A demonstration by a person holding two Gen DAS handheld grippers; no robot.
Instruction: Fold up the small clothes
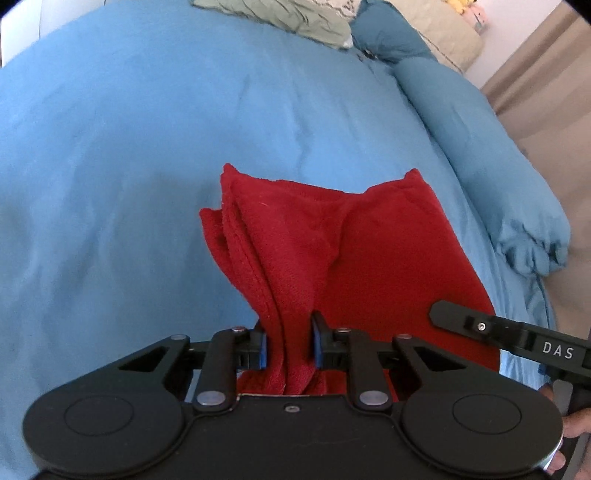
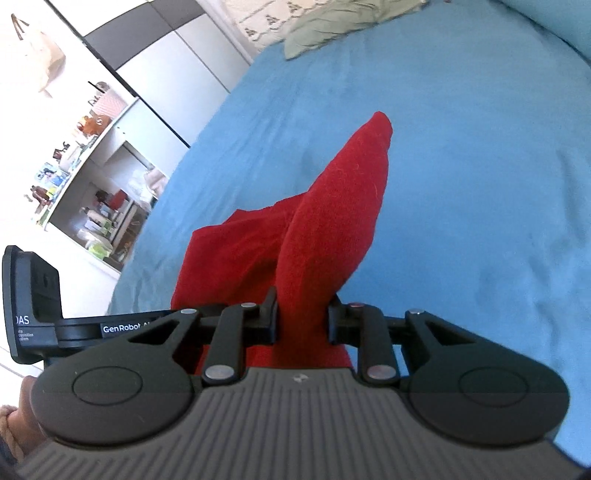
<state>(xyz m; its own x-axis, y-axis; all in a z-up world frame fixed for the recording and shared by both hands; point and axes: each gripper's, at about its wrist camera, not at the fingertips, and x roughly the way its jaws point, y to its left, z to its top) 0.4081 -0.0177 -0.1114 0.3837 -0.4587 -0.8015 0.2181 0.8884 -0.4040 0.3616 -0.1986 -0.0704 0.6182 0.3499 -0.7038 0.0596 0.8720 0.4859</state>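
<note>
A red fleece garment [image 1: 332, 251] hangs bunched over the blue bed sheet [image 1: 129, 166]. My left gripper [image 1: 289, 345] is shut on one gathered edge of it. My right gripper [image 2: 303, 319] is shut on another bunched part of the same red garment [image 2: 332, 214], which rises to a point above the sheet [image 2: 461, 184]. The right gripper's body shows at the right edge of the left wrist view [image 1: 517, 341]. The left gripper's body shows at the left of the right wrist view [image 2: 33, 302]. The garment's lower part is hidden behind both grippers.
A rolled blue duvet [image 1: 480, 155] lies along the bed's right side. A pale green cloth [image 1: 280, 14] and pillows lie at the head of the bed. Shelves with small items [image 2: 92, 192] stand left of the bed, beside a white wardrobe [image 2: 177, 74].
</note>
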